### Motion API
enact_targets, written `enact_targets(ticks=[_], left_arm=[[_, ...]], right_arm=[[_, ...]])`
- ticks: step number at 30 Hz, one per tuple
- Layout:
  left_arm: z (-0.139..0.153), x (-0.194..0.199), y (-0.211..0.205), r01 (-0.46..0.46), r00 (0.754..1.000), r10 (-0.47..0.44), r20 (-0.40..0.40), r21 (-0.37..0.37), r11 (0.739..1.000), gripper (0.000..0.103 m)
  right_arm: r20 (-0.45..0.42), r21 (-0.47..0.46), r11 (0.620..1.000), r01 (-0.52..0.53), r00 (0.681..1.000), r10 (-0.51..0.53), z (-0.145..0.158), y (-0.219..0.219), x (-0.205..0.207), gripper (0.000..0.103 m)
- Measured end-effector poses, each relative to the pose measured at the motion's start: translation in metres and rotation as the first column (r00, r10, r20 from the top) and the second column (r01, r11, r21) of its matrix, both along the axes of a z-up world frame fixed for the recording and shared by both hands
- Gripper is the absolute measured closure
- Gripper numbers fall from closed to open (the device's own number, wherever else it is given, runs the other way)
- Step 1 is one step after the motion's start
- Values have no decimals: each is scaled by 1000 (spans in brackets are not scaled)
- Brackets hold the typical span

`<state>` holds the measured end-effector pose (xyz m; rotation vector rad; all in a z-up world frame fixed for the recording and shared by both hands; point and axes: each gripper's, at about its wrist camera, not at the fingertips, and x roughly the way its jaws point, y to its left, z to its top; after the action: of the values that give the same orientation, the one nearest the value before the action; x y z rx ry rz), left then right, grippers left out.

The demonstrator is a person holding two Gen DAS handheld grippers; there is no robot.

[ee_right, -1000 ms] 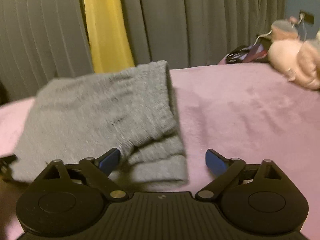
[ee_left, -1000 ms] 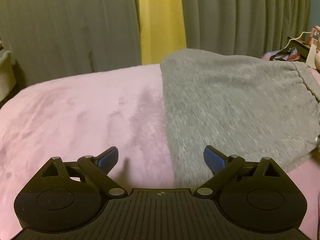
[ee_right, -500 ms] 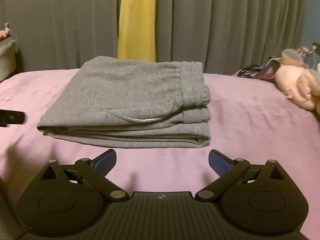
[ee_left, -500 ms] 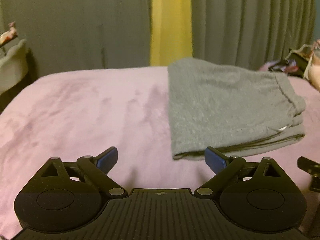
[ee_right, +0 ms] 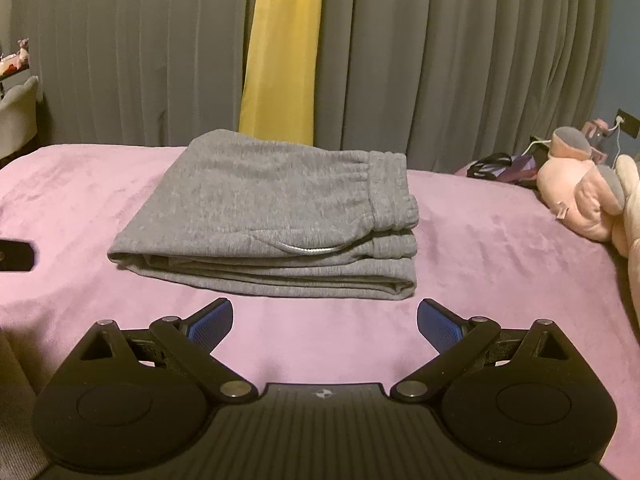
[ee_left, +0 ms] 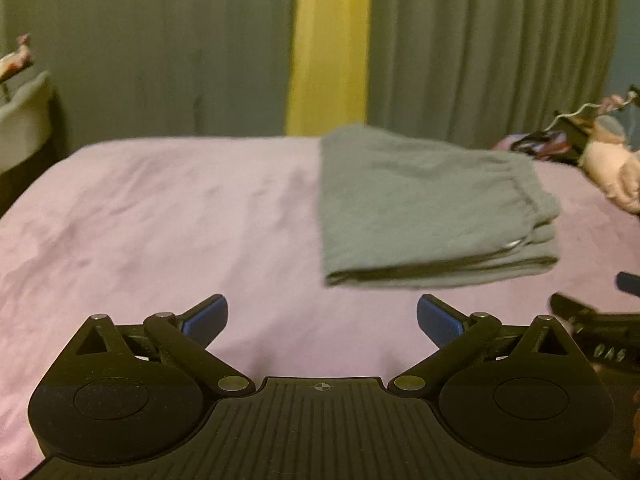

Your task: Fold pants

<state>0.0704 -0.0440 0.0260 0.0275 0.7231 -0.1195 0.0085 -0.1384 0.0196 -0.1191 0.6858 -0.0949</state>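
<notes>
Backing off from a second ago: left gripper (ee_left: 322, 320) with jaws opening to full spread and nothing between them, right gripper (ee_right: 324, 320) spread wide and empty too, both now clear of cloth, over bare pink bedspread (ee_right: 500, 248). Lying just past the fingertips, grey pants (ee_right: 276, 208) at 12 o'clock in right view, at 1 o'clock in left view, now a flat layered stack with waistband on top. Looks folded and released; probably only tidying left, if anything.
</notes>
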Motion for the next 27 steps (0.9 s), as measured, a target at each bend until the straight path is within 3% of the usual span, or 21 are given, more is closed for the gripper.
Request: enact_targets(ticks=[4, 10, 13, 23, 27], left_arm=[[-9, 16, -18, -4, 1000, 4, 11, 5, 1000, 0], [-32, 44, -30, -38, 998, 36, -55, -33, 999, 0], [-46, 54, -36, -42, 996, 39, -80, -36, 998, 0], [-70, 72, -55, 18, 993, -11, -115, 61, 998, 0], [-75, 75, -52, 22, 990, -18, -143, 29, 999, 0]], right_arm=[[7, 14, 1000, 22, 1000, -23, 0, 0, 4, 4], [42, -16, 999, 43, 998, -43, -7, -2, 15, 4], [24, 0, 1000, 28, 999, -28, -13, -5, 24, 4], [-34, 17, 1000, -3, 999, 3, -35, -12, 54, 4], [-57, 39, 999, 16, 998, -14, -41, -19, 59, 4]])
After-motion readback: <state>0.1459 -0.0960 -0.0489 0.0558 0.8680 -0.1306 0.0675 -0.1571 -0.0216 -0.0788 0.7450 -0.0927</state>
